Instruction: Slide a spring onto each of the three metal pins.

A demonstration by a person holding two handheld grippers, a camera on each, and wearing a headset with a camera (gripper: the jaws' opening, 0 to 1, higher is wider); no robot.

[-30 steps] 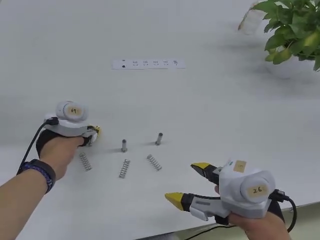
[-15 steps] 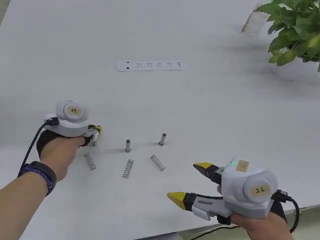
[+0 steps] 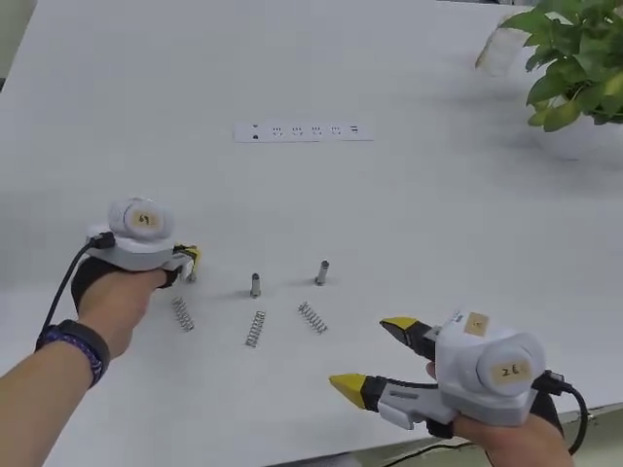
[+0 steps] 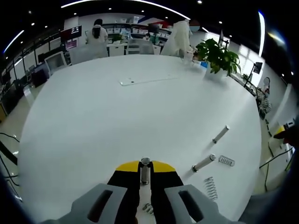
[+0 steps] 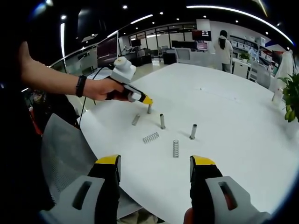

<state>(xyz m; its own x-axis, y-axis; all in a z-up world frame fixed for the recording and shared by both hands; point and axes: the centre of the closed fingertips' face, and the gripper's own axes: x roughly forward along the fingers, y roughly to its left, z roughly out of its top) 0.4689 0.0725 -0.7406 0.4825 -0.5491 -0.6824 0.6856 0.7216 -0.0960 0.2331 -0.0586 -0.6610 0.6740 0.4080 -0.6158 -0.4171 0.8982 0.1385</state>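
Gripping the leftmost pin (image 4: 145,172), left gripper (image 4: 145,167) hides its base; a spring (image 4: 148,208) shows half-covered beneath; right gripper (image 5: 155,161) gapes empty.

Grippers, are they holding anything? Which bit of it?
The left gripper is shut on a pin, clamping its shaft just below the top end. The right gripper is open and holds nothing.

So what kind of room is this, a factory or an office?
Probably an open-plan office or lab: a large white table, desks with monitors behind it, and a potted plant.
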